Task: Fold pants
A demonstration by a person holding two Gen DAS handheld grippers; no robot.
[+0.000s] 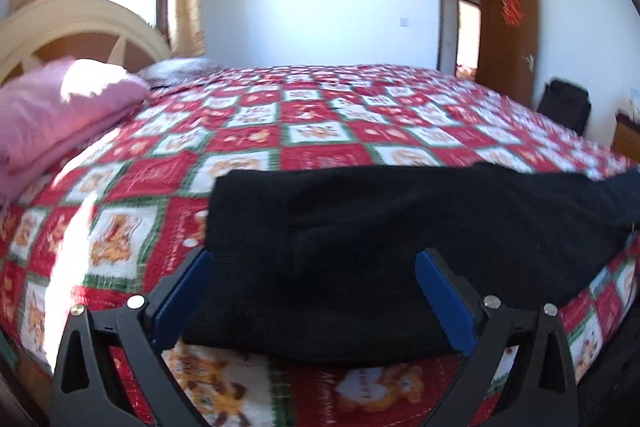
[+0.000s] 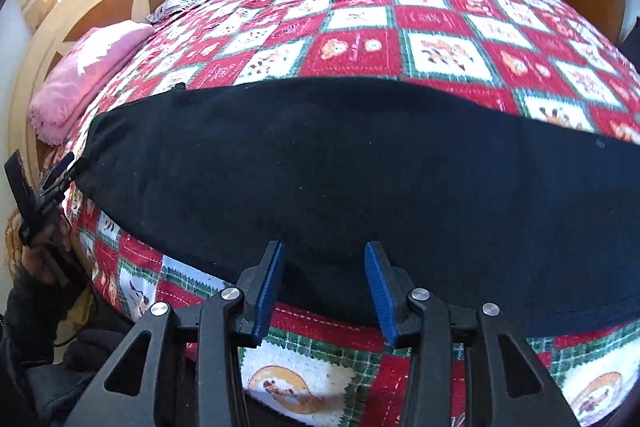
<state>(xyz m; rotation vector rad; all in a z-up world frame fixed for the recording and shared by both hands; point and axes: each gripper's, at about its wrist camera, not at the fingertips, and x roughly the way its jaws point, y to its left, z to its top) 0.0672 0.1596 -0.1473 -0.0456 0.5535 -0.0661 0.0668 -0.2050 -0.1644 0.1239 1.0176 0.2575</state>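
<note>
Black pants (image 2: 320, 167) lie flat along the near edge of the bed, stretched left to right. In the left wrist view the pants (image 1: 380, 227) fill the lower middle, their left end between my fingers. My left gripper (image 1: 312, 263) is open wide, its blue pads on either side of the cloth's end, just above it. It also shows small at the far left of the right wrist view (image 2: 60, 171), at the pants' left corner. My right gripper (image 2: 324, 259) is open over the pants' near edge, holding nothing.
The bed wears a red, white and green checked quilt (image 2: 400, 39). A pink folded blanket (image 1: 60, 111) lies by the cream headboard (image 1: 80, 23). A black bag (image 1: 564, 103) and a brown door (image 1: 508, 35) stand beyond the bed's far right.
</note>
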